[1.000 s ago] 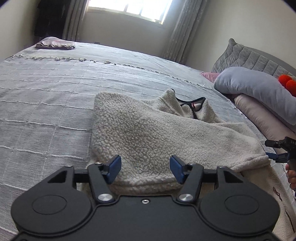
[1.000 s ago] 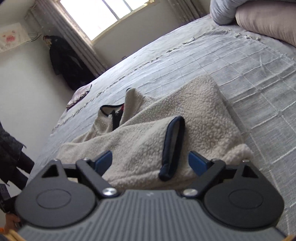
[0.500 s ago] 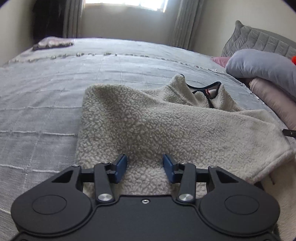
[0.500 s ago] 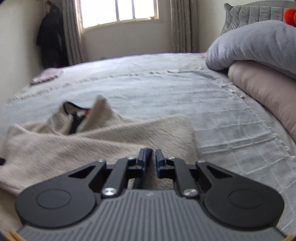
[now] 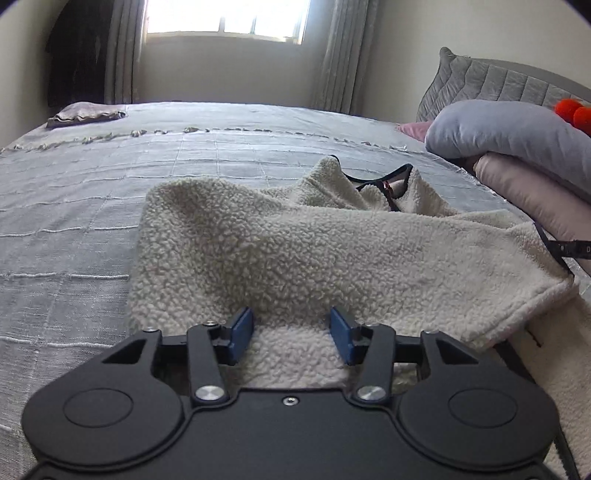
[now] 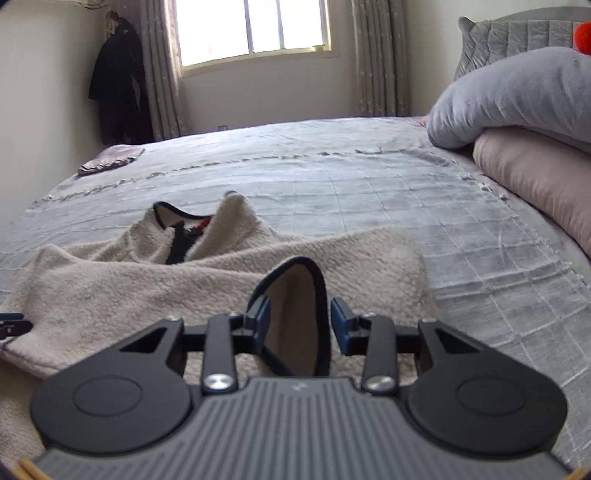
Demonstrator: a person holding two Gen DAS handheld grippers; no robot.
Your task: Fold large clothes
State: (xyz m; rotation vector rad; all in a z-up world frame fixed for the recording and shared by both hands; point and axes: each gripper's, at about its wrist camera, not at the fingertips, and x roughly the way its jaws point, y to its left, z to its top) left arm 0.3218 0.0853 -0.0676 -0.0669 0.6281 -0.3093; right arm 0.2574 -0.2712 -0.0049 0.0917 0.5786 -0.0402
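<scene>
The fleece jacket (image 5: 332, 251), cream and nubbly, lies on the grey bed (image 5: 110, 184), partly folded, with one sleeve laid across its body. From the left wrist view, the left hand-held gripper (image 5: 291, 332) sits low at the jacket's near edge, its blue pads (image 5: 240, 332) spread well apart with fleece lying between them, not pinched. The dark-trimmed collar (image 5: 384, 181) stands up at the far side of the garment. At the right edge of this view a thin black part of the other tool (image 5: 569, 249) shows just beside the sleeve's end. Past the jacket, a grey pillow (image 5: 517, 136) rests on a pink one (image 5: 535, 192) by the padded headboard (image 5: 498, 81), and a small folded cloth (image 5: 88, 114) sits at the far corner of the bed under the window (image 5: 225, 16).

From the right wrist view, the right hand-held gripper (image 6: 299, 325) is parted too, and the dark-edged sleeve cuff (image 6: 295, 314) stands up between its pads (image 6: 341, 325); the left pad seems to touch the cuff's rim while the right one stands a little clear, so it is not clamped. The jacket spreads out to the left, collar and zip (image 6: 181, 240) beyond the sleeve. A dark coat (image 6: 118, 85) hangs by the curtain (image 6: 162, 70) on the far wall.
</scene>
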